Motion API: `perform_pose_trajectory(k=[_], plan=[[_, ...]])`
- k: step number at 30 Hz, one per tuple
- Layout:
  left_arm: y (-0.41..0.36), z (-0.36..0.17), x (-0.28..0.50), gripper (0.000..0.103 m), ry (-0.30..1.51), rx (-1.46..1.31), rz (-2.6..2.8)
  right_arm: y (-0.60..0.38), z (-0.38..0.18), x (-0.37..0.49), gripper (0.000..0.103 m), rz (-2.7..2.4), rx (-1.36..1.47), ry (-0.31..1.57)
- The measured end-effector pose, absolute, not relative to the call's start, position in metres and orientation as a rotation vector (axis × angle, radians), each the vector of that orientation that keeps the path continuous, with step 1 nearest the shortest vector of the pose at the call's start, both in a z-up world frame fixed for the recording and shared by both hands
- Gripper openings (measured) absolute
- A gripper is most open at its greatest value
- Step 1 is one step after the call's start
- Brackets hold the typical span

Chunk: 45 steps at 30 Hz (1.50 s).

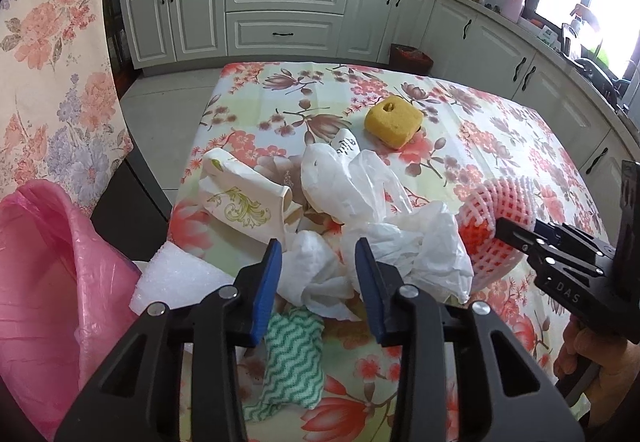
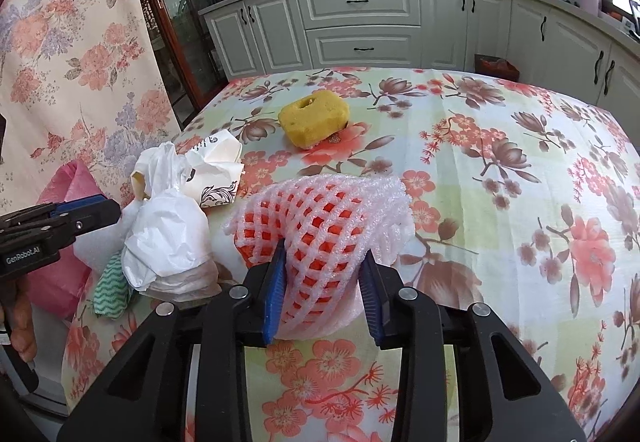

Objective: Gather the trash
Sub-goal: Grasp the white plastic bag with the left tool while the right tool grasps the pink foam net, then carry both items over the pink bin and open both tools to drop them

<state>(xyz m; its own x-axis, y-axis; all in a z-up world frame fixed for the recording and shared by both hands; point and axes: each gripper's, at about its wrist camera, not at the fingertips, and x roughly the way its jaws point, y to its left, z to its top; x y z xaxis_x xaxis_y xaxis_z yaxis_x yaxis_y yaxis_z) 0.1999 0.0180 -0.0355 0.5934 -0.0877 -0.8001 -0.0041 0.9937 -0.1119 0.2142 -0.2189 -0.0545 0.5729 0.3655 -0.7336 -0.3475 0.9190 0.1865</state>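
Note:
A pile of trash lies on the floral table: crumpled white plastic bags (image 1: 360, 202) (image 2: 168, 230), printed paper wrappers (image 1: 240, 198) (image 2: 216, 162), a green zigzag cloth (image 1: 292, 358) (image 2: 110, 290), a white foam piece (image 1: 176, 278). My left gripper (image 1: 318, 282) is open, its jaws either side of crumpled white plastic, not closed on it. My right gripper (image 2: 324, 290) has its jaws around a pink foam fruit net (image 2: 320, 218) (image 1: 500, 218), which fills the gap. A pink trash bag (image 1: 44, 282) (image 2: 60, 242) hangs at the table's left edge.
A yellow sponge (image 1: 394, 120) (image 2: 314, 118) sits mid-table. Kitchen cabinets (image 1: 284, 14) and a counter with pots stand behind. A floral curtain (image 1: 48, 62) hangs at the left. A dark bin (image 1: 410, 56) stands on the floor beyond the table.

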Motion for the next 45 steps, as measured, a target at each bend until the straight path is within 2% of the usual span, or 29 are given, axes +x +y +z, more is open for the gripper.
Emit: perform_pose_trajectory(k=[16,18,22,36,45], plan=[[0.001,-0.067,0.213,0.034,1.033,-0.024,-0.018,-0.233,-0.029,0.199,0.034,0.423,0.046,0.804],[0.000,-0.069,0.213,0.020,1.036,-0.011,-0.017,-0.232,-0.029,0.197,0.034,0.425,0.045,0.805],[0.002,-0.061,0.208,0.012,1.011,-0.029,-0.028,-0.233,-0.031,0.195,0.034,0.424,0.048,0.808],[0.017,-0.010,0.183,0.012,0.878,-0.091,-0.062,-0.237,-0.013,0.186,0.034,0.418,0.049,0.764],[0.053,0.023,0.151,0.012,0.783,-0.150,-0.022,-0.236,0.010,0.178,0.034,0.419,0.043,0.723]])
